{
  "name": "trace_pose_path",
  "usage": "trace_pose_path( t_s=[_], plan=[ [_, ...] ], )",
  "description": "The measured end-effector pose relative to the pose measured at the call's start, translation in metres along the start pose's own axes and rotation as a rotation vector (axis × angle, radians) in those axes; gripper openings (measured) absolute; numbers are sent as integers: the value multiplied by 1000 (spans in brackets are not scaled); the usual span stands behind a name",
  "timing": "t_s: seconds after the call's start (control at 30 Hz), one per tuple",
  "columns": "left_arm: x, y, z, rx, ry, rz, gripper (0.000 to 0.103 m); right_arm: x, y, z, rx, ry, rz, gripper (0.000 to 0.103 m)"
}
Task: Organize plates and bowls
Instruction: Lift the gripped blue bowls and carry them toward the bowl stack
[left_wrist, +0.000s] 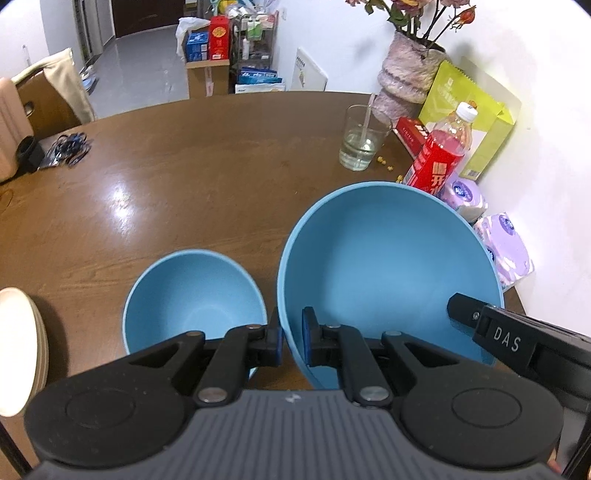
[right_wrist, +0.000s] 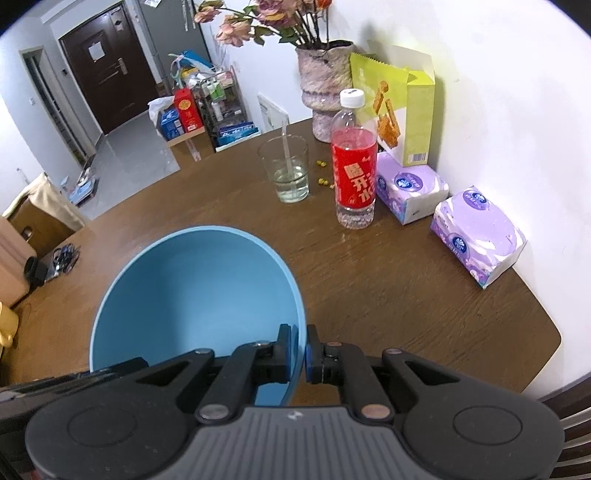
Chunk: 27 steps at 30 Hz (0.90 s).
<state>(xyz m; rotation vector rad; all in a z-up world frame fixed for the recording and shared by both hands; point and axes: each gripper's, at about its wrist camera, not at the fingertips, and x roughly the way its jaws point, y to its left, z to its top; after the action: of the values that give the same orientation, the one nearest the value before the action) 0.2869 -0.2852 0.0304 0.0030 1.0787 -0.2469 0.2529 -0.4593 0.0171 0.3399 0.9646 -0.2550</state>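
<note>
A large blue bowl (left_wrist: 388, 273) is held over the brown table (left_wrist: 184, 177) by both grippers. My left gripper (left_wrist: 292, 341) is shut on the bowl's left rim, one pad inside and one outside. My right gripper (right_wrist: 298, 354) is shut on the right rim of the same large bowl (right_wrist: 195, 291); its finger also shows at the right edge of the left wrist view. A smaller blue bowl (left_wrist: 194, 302) sits on the table just left of the large one. A stack of cream plates (left_wrist: 18, 350) lies at the left edge.
A glass of water (right_wrist: 286, 171), a red-labelled bottle (right_wrist: 354, 166), a flower vase (right_wrist: 325, 88), a green box (right_wrist: 402, 107) and two purple tissue packs (right_wrist: 476, 240) crowd the table's right side by the wall. Dark cables (left_wrist: 70, 146) lie at the far left.
</note>
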Motion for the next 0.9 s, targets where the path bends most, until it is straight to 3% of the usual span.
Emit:
trace_pose_path(
  t_s=[0.47, 0.9],
  plan=[
    [-2, 19, -18, -49, 22, 37, 10, 3, 20, -14, -45, 34, 24, 6],
    [2, 69, -19, -121, 39, 64, 10, 20, 65, -20, -106, 69, 53, 6]
  ],
)
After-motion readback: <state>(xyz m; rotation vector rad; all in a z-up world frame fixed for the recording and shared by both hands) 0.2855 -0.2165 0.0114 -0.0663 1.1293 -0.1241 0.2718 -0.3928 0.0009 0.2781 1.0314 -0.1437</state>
